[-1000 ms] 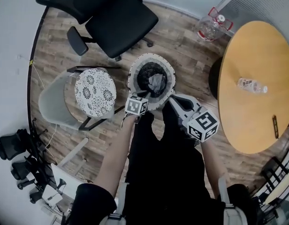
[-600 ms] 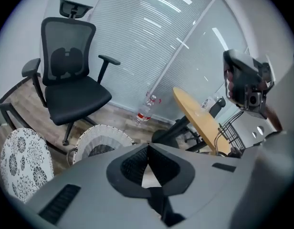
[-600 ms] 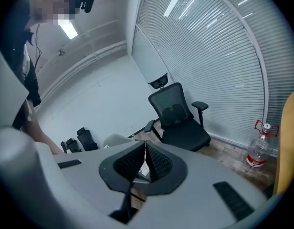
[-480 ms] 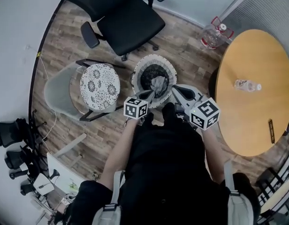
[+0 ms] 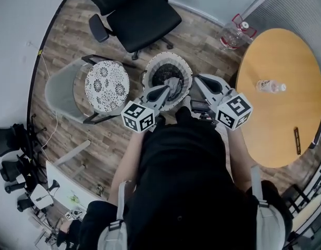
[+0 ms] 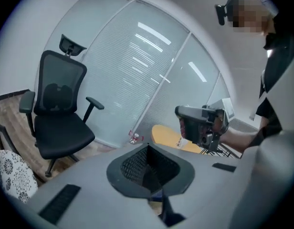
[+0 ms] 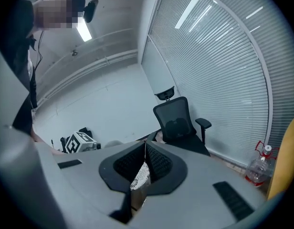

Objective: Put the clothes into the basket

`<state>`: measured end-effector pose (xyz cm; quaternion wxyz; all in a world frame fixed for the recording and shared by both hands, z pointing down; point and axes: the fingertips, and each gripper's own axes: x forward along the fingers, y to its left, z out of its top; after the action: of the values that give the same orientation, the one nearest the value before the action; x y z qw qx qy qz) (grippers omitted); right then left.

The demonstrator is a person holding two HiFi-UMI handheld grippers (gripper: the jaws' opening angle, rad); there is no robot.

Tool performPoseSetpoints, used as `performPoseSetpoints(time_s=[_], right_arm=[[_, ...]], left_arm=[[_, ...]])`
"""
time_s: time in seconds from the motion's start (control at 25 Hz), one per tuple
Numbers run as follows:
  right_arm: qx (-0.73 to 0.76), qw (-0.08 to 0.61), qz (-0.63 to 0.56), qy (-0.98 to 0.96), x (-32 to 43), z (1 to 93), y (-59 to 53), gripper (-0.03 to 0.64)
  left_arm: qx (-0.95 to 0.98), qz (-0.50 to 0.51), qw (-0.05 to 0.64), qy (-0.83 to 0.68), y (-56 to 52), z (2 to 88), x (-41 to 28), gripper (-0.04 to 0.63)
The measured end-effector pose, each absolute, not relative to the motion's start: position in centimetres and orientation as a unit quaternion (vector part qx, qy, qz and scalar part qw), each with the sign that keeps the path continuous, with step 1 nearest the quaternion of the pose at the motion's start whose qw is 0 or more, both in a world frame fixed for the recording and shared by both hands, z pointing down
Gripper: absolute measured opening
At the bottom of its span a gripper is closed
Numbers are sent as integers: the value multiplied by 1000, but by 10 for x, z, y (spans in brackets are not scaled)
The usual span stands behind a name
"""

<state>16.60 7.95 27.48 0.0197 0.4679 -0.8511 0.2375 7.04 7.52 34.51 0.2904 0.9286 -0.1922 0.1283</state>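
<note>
Hovering over the basket rim, left gripper and right gripper keep fingers closed (both empty).

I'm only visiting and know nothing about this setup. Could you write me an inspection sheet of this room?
Surface: wood-plank floor, brown boards.
Job's things: round white-rimmed basket holding a crumpled grey cloth.
Clutter: clear plastic bottle on round yellow wooden table; clear water jug with red handle on the floor.
Grippers: left gripper shut, empty; right gripper shut, empty; both near the basket.
Cables: thin cable along the floor's left edge.
Surroundings: black office chair; grey chair with patterned cushion; window blinds.
</note>
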Motion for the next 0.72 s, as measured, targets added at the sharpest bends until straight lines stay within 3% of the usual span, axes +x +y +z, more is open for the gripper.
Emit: performPoseSetpoints(time_s=[0.44,0.72], right_arm=[[431,14,213,-877,172,247,105,17],[429,3,216,-877,178,240,118,17]], left_arm=[[944,27,265,-193,87,259,79,12],[951,28,251,-177,93,250,90,12]])
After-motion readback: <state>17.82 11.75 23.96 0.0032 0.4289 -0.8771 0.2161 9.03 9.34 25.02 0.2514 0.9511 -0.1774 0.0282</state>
